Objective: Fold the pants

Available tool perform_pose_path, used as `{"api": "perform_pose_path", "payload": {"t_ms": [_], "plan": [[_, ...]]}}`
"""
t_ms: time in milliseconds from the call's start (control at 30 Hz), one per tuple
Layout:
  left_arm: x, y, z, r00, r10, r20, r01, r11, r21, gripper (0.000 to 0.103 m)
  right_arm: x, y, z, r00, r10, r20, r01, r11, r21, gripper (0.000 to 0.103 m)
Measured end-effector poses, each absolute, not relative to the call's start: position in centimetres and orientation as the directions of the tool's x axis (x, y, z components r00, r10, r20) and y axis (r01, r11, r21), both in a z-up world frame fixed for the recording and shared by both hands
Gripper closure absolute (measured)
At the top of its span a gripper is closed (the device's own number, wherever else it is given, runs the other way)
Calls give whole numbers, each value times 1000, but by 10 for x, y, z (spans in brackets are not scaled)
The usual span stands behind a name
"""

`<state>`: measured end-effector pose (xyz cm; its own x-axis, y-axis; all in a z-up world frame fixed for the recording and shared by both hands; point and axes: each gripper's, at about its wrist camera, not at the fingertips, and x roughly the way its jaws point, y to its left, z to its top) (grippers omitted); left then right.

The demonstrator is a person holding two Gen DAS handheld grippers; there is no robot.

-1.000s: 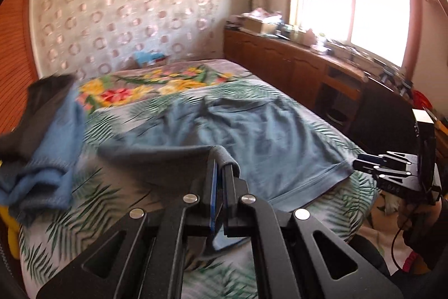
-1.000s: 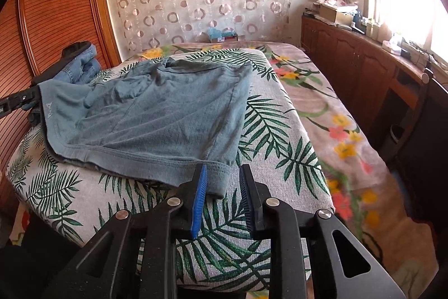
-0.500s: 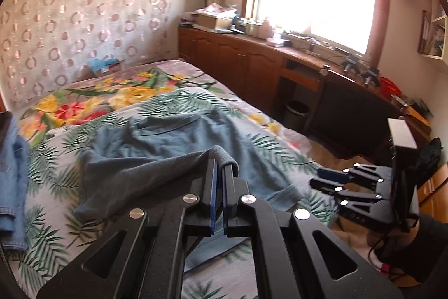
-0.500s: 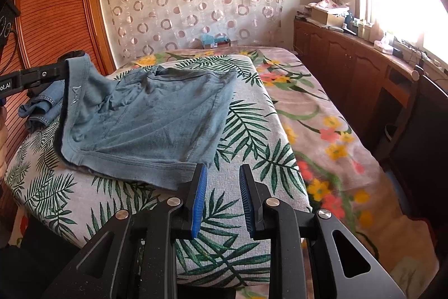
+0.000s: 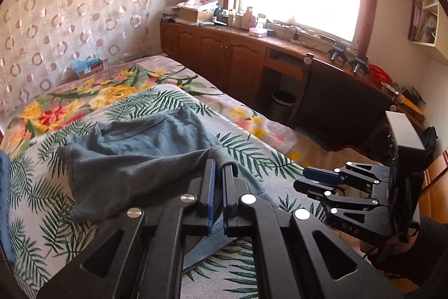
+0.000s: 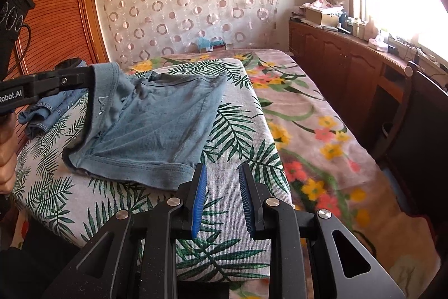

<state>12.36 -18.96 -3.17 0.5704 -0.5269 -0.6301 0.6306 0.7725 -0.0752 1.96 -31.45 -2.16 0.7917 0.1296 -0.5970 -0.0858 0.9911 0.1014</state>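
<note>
Left gripper: clamped on pants hem, lifted at 9 o'clock.
Right gripper: jaws apart, empty.
Progress: first fold underway, not laid.

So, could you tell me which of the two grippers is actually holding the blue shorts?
The left gripper: it is clamped on a raised corner of the shorts. The right gripper is open and empty.

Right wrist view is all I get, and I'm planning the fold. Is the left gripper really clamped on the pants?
Observer: Yes. The left gripper is shut, with a fold of the pants pinched between its fingers.
Operator: Where is my right gripper from that side?
Observer: The right gripper hangs open near the side edge of the bed, apart from the pants.
</note>
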Motion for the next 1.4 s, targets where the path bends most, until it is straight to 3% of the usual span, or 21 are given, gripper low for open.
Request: {"api": "perform_pose_path", "payload": {"t_ms": [200, 467, 500, 567, 600, 700, 1400], "plan": [[125, -179, -44, 562, -485, -671, 605, 794, -67, 98, 22, -310, -23, 787, 146, -599, -99, 989, 110, 78], [115, -153, -54, 580, -446, -681, 572, 819, -49, 68, 27, -302, -21, 785, 164, -597, -125, 986, 105, 78], [115, -150, -55, 581, -447, -680, 571, 819, -50, 61, 28, -301, -21, 785, 166, -597, -128, 986, 105, 78], [115, -143, -60, 573, -452, -684, 571, 819, -64, 58, 30, -300, -21, 783, 171, -598, -135, 985, 104, 78], [116, -139, -62, 568, -454, -687, 571, 818, -69, 52, 30, -299, -22, 782, 171, -599, -137, 985, 103, 78], [117, -125, -70, 581, -439, -686, 544, 836, -74, 19, 34, -299, -25, 777, 177, -604, -146, 984, 102, 78], [117, -72, -117, 567, -325, -757, 438, 897, -57, 17, 69, -287, -34, 735, 193, -650, -217, 975, 44, 78]]}}
